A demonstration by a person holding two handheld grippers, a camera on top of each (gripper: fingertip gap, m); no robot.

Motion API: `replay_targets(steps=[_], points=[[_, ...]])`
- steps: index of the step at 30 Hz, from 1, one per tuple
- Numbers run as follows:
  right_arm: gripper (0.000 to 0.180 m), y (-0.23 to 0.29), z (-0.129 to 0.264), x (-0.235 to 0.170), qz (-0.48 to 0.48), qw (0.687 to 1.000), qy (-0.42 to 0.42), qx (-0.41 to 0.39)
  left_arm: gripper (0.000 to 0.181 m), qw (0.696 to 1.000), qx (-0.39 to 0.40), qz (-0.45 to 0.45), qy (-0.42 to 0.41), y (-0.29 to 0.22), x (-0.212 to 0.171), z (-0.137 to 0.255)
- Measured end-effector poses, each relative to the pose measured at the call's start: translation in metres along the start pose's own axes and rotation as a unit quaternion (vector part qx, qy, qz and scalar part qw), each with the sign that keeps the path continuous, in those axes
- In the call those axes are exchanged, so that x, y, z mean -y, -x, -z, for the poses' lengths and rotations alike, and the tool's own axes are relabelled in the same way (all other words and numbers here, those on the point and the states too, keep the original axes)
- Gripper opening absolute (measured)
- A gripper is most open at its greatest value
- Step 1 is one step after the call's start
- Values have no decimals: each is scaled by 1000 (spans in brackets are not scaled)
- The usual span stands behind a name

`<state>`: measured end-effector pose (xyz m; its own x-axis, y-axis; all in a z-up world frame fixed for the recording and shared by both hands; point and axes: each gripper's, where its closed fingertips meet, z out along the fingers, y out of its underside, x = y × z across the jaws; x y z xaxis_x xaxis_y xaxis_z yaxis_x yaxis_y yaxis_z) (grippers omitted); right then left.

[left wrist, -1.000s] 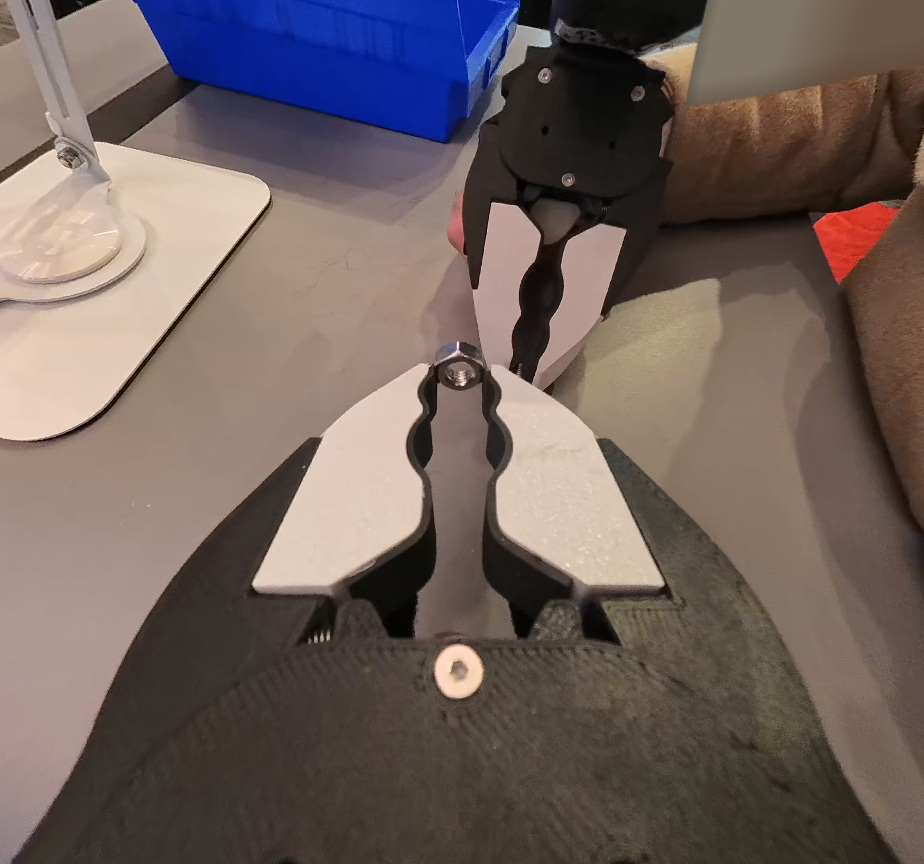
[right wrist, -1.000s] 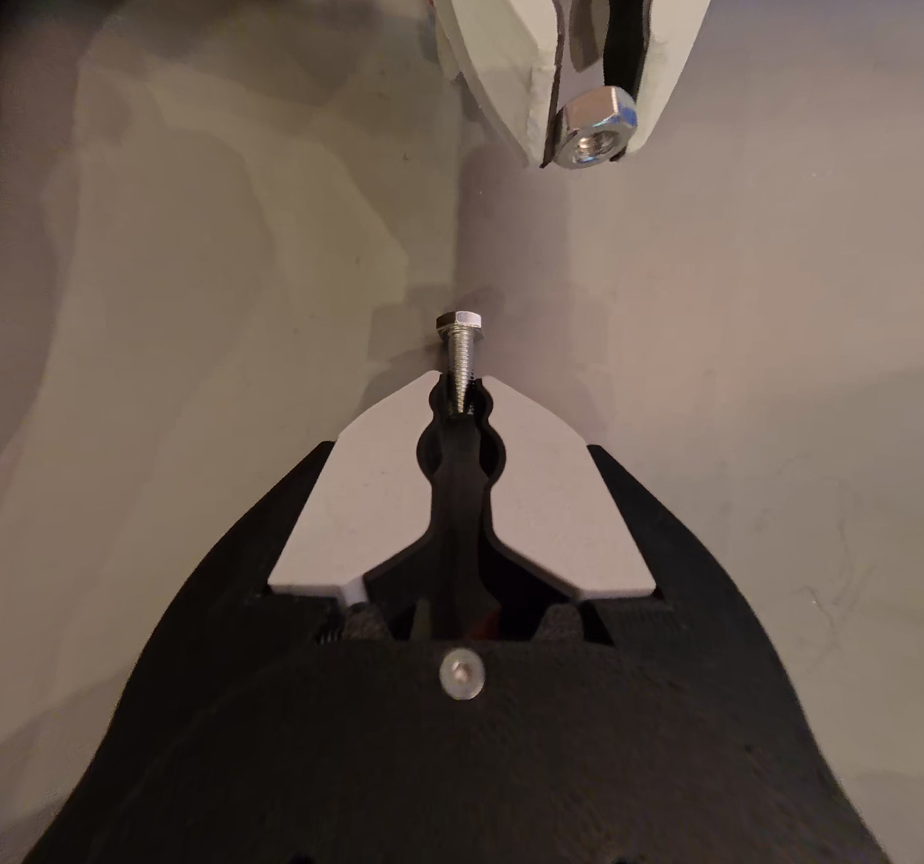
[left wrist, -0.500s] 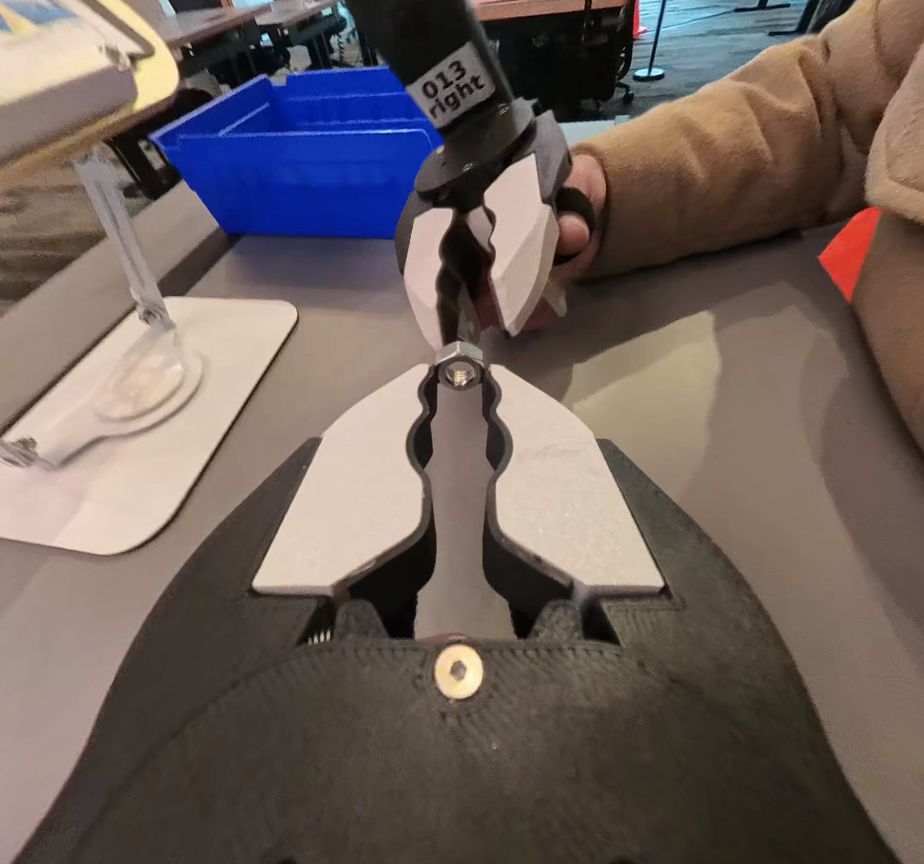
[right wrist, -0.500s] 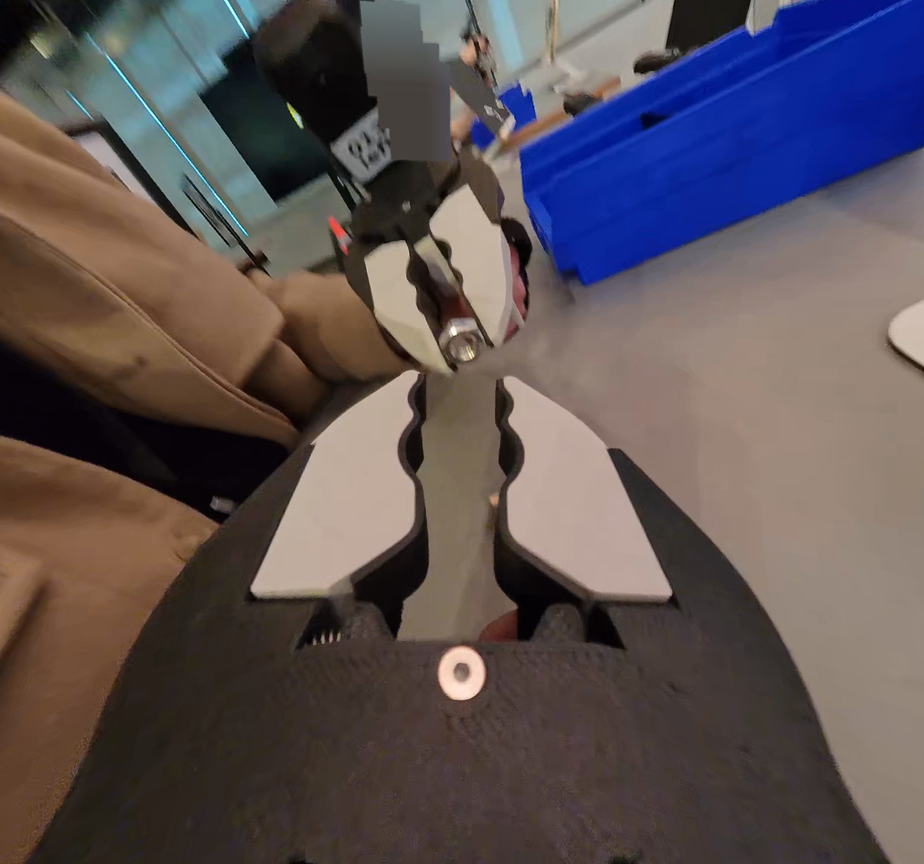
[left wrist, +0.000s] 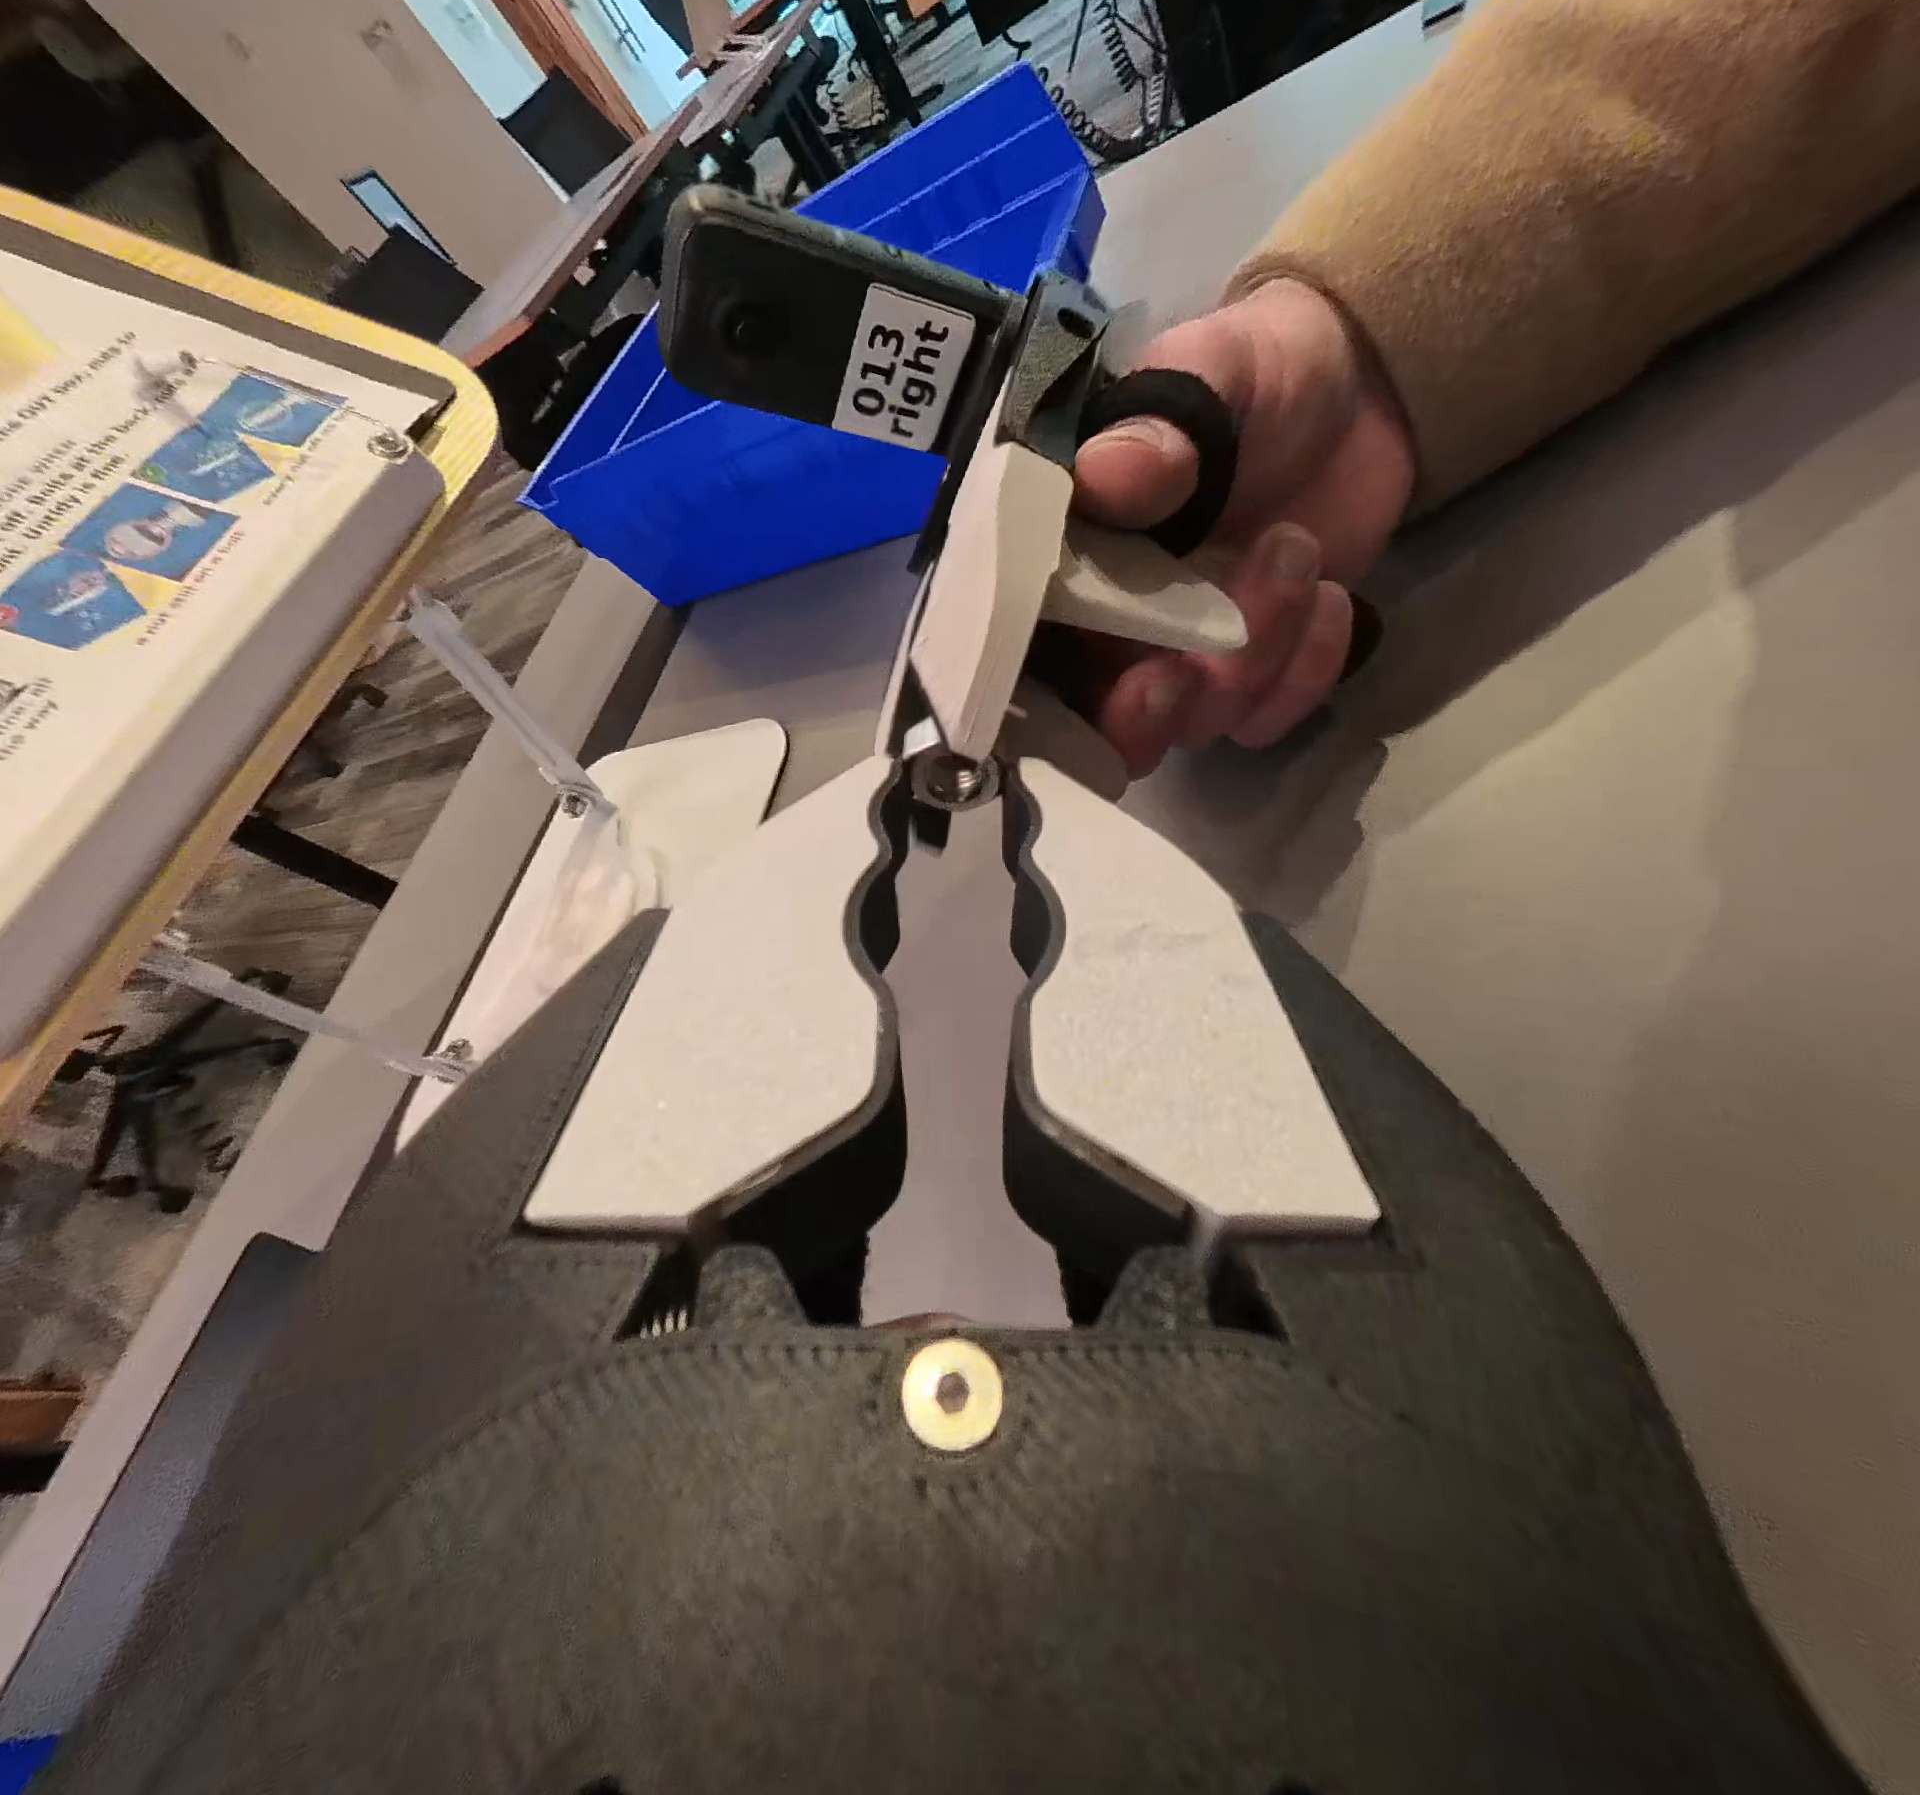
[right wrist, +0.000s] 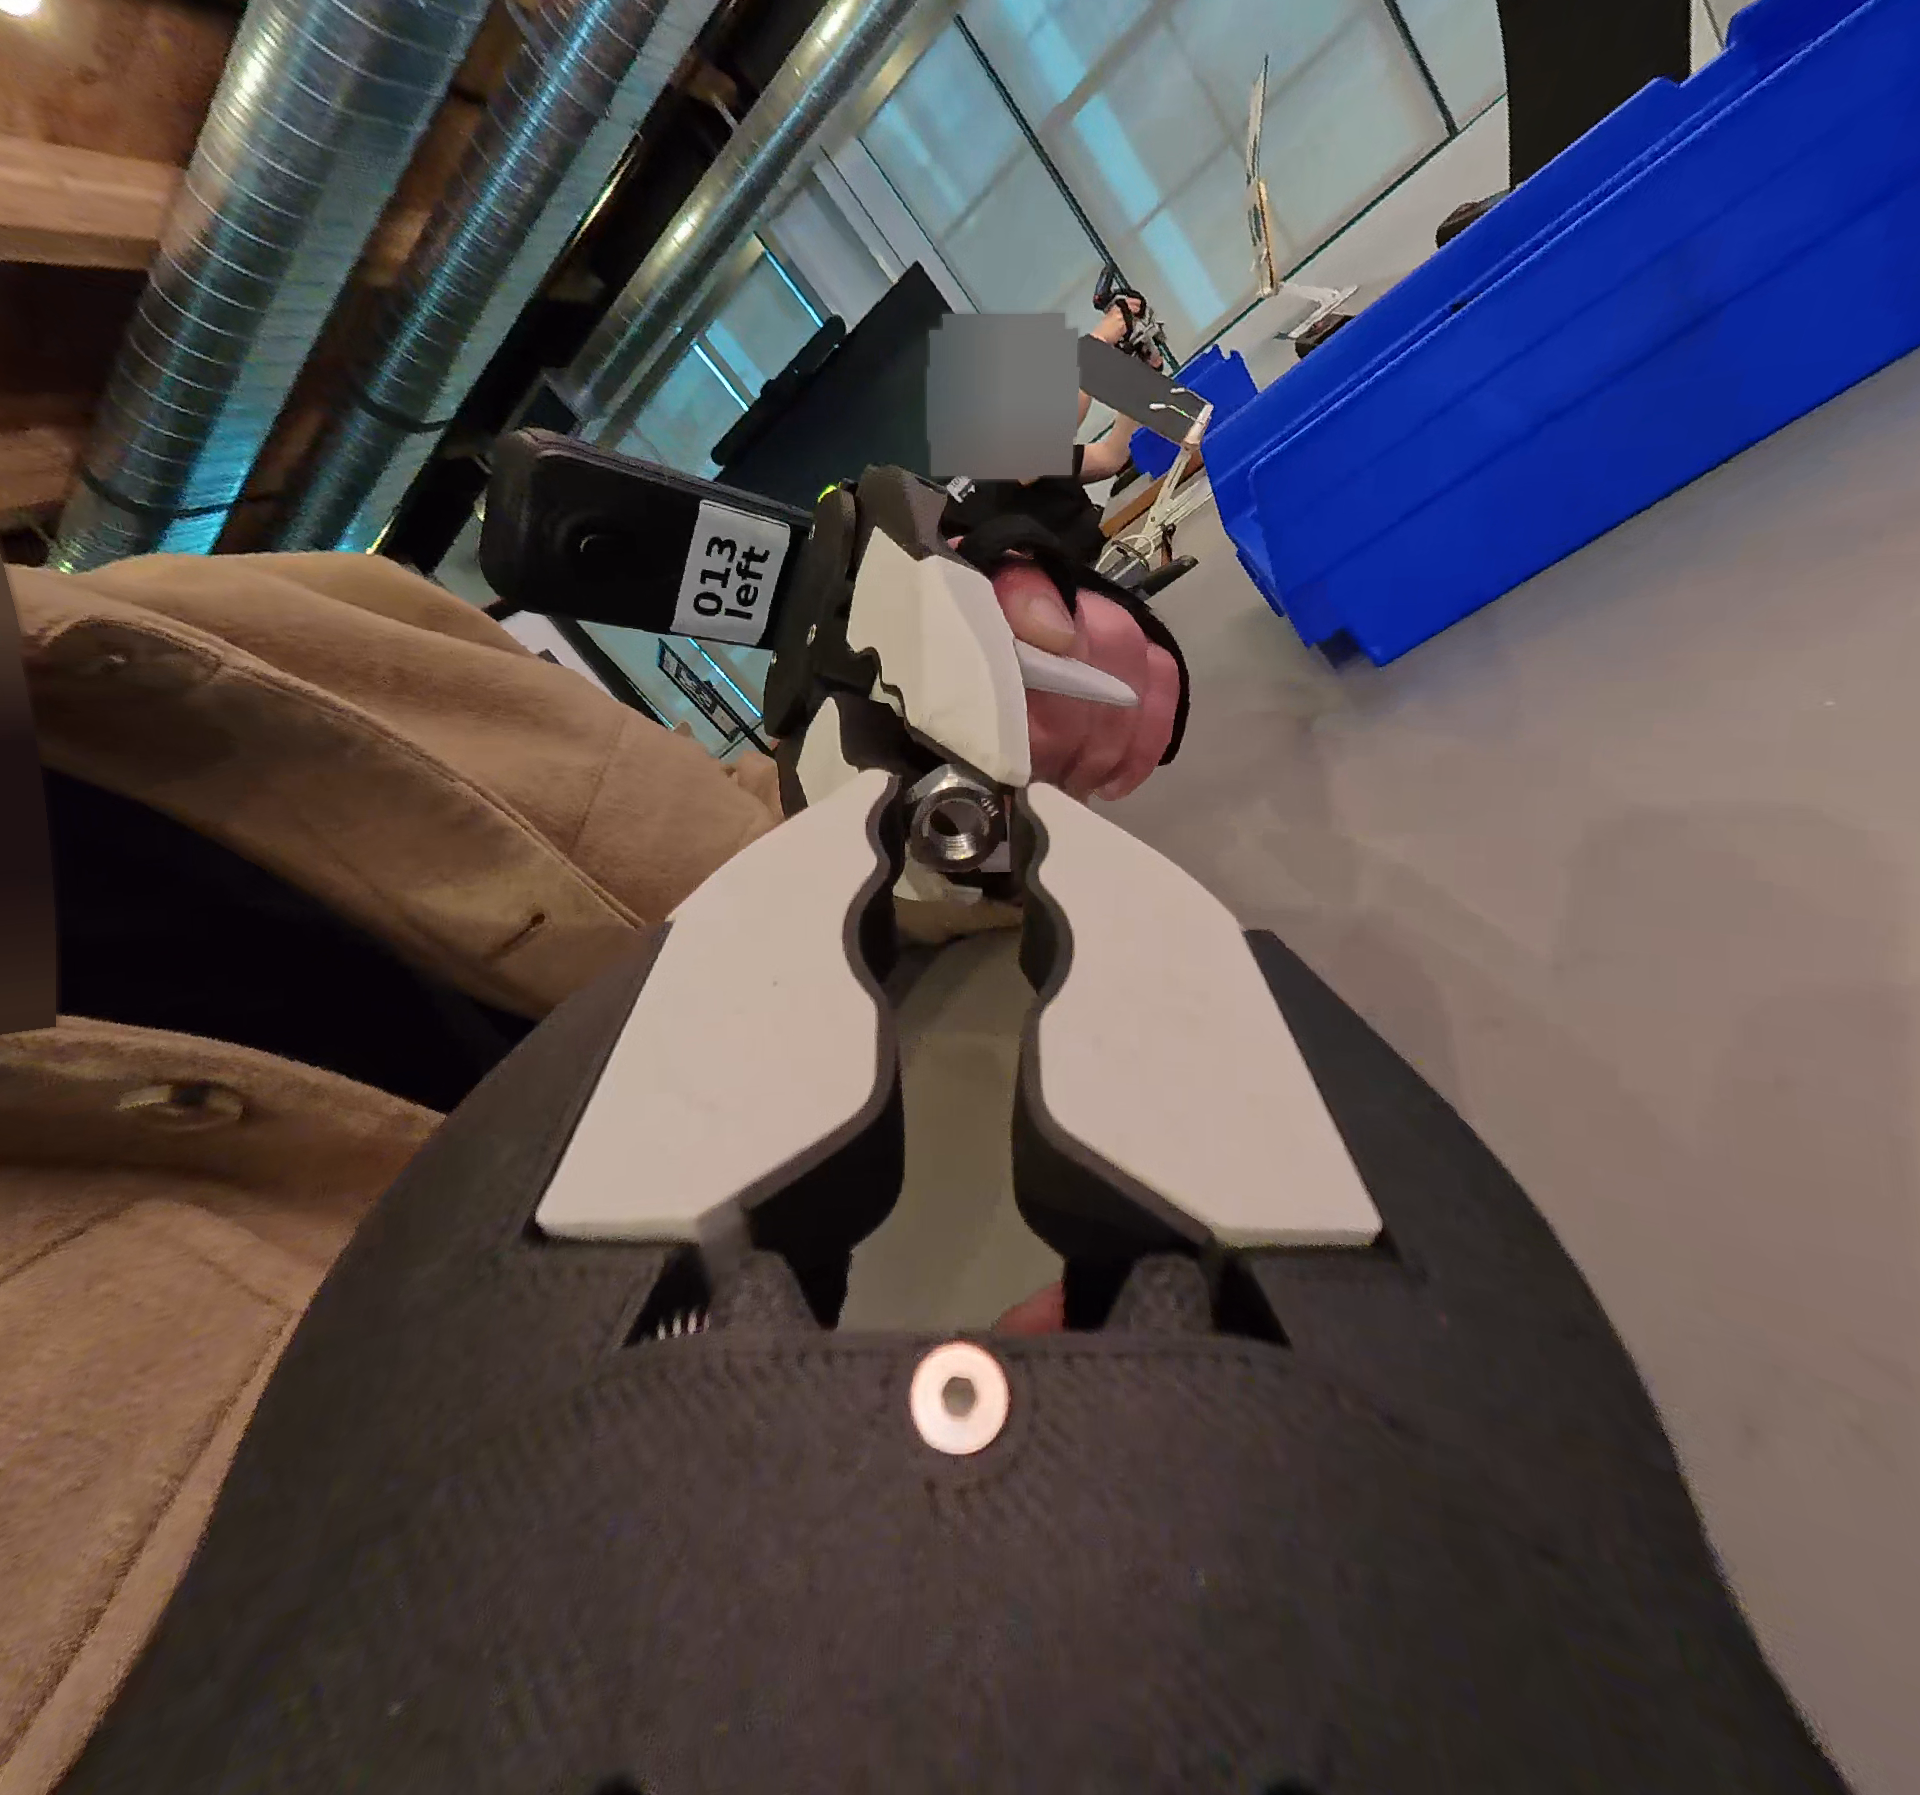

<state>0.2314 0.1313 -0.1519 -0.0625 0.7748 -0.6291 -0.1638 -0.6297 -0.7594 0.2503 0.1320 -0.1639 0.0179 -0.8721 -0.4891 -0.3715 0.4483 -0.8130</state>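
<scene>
A: How many pieces?
B: One hex nut (left wrist: pixel 953 781), pinched at the tips of the left hand-held gripper (left wrist: pixel 951 789). The right hand-held gripper (right wrist: pixel 951 815) meets it from 12 o'clock, jaws narrow; I cannot tell what it holds.
A: Around?
B: One blue bin (left wrist: pixel 821 457) at 11 o'clock on the grey worktop (left wrist: pixel 1621 914), a sign stand (left wrist: pixel 187 540) at 9.
</scene>
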Motion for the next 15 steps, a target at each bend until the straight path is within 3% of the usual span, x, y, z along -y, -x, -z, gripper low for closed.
replay_targets(steps=[9,12,15], points=[[17,4,1,5,29,1000,-8,-1,17,999,3,12,-31,3,8,1],[17,3,8,13,42,999,-19,-14,38,998,10,39,-49,9,11,8],[18,-4,19,17,66,997,-13,-38,48,997,-35,71,-23,1,-2,10]])
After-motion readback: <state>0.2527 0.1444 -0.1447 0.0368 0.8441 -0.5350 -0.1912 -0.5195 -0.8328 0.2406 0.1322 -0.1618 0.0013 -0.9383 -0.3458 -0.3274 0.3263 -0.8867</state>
